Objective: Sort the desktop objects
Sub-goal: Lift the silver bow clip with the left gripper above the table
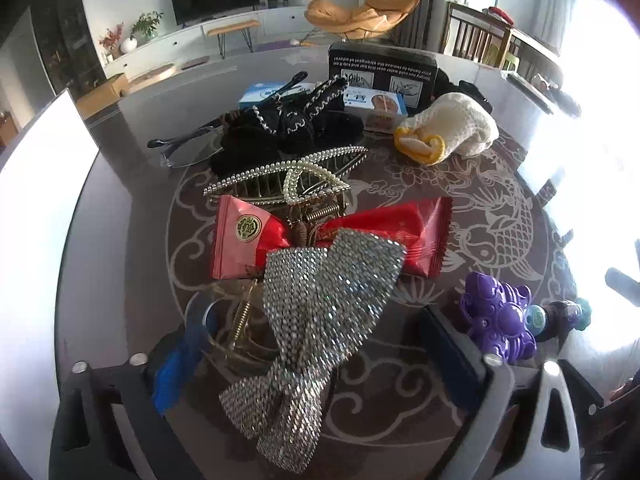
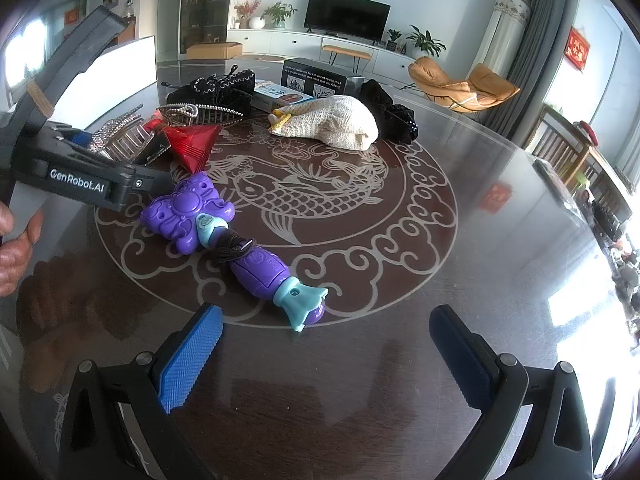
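Living-room table [image 2: 400, 360], dark glass with koi pattern, carrying clutter. Left gripper [image 1: 320, 344] sitting wide apart around rhinestone bow clip [image 1: 316, 320], pads not pressing. Right gripper [image 2: 326, 356] gaping, empty, near purple toy wand [image 2: 224, 236]. Risks: bow clip lying on red snack packet [image 1: 332, 236] and beside pearl claw clip [image 1: 280, 184], so closing jaws likely dragging neighbours; clip slipping on glass.
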